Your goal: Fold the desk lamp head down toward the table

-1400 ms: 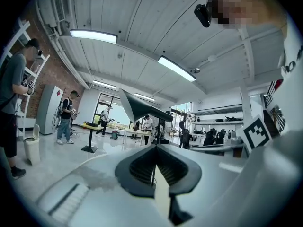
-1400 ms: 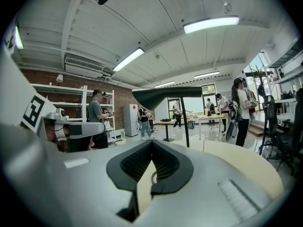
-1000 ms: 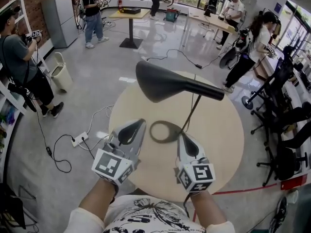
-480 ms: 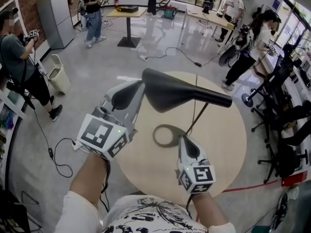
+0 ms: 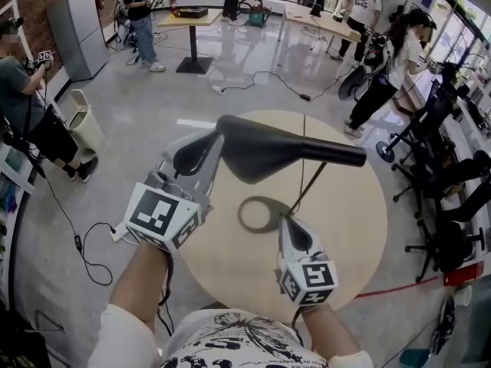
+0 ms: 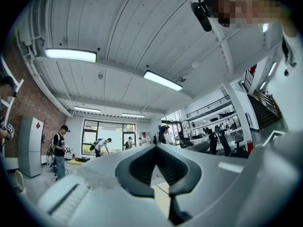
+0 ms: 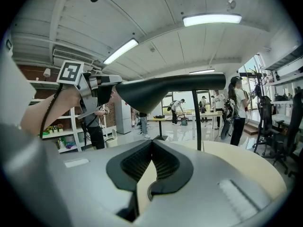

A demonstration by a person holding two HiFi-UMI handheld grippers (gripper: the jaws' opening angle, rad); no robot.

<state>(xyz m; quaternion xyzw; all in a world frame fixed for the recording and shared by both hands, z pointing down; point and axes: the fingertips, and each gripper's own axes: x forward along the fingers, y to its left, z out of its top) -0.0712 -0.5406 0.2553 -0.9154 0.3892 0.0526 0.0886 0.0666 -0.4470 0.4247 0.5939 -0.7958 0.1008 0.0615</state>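
The black desk lamp stands on a round beige table (image 5: 345,228). Its wide head (image 5: 261,156) is held roughly level above the table, and a thin stem (image 5: 303,190) runs down to a ring base (image 5: 257,215). My left gripper (image 5: 220,131) is raised at the head's left end, shut, with nothing between its fingers; I cannot tell whether it touches the head. My right gripper (image 5: 285,219) is low by the ring base's right edge, shut and empty. In the right gripper view the lamp head (image 7: 156,91) hangs overhead, with the left gripper (image 7: 97,94) beside it.
Several people stand around the room. A white bin (image 5: 83,117) and a power strip with cable (image 5: 115,232) lie on the floor to the left. Office chairs (image 5: 453,198) crowd the right side. A small table (image 5: 196,18) stands at the back.
My left gripper rose from table height to the left end of the lamp head, then held there. The right gripper stayed by the ring base. The lamp head stays level.
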